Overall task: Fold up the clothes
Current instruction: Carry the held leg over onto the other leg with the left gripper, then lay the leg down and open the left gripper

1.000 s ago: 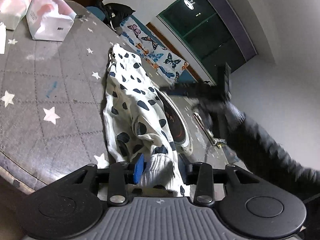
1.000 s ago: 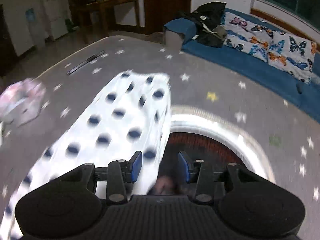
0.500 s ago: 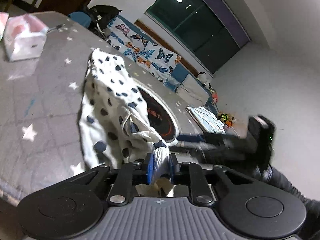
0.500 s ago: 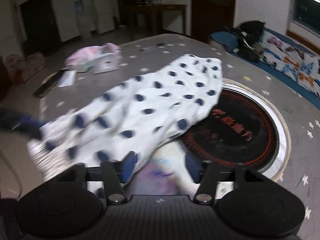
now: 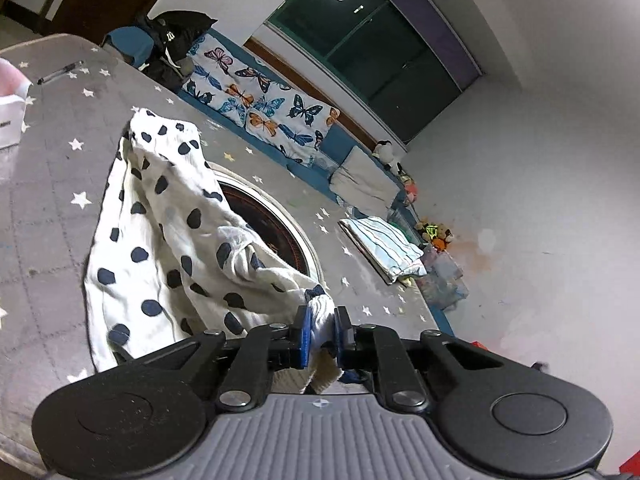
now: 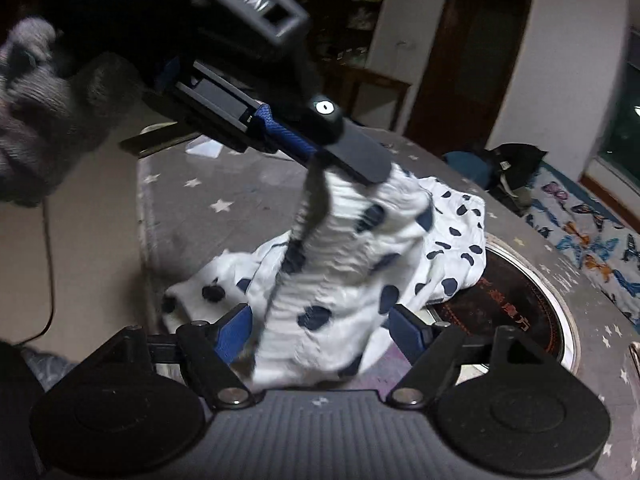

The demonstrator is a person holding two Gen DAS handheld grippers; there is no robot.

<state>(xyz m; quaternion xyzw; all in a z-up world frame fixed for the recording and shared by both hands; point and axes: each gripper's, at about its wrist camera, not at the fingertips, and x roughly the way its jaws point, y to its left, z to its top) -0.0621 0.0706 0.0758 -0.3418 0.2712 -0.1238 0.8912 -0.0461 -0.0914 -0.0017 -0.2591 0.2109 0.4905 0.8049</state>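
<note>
Garment [image 5: 160,248], white with dark spots, lies partly bunched on the grey star-print surface [image 5: 48,208], near its front edge, one side draped over the rim of a round dark inset [image 5: 276,228] at the surface's middle. One end is lifted off the surface, pinched tight in the left claw [image 5: 320,330]. The right wrist view shows that claw [image 6: 320,152] held high and tilted, cloth hanging from it in a taut ridge, with a gloved hand [image 6: 44,104] behind it. The right claw [image 6: 320,330] is spread wide, its blue pads on either side of the hanging cloth [image 6: 332,280]; whether they touch it is unclear.

A folded striped cloth [image 5: 384,244] sits toward the surface's far right edge. Beyond the far edge runs a butterfly-print bench [image 5: 260,108] with a black bag [image 5: 172,40]. The left half of the surface is mostly bare.
</note>
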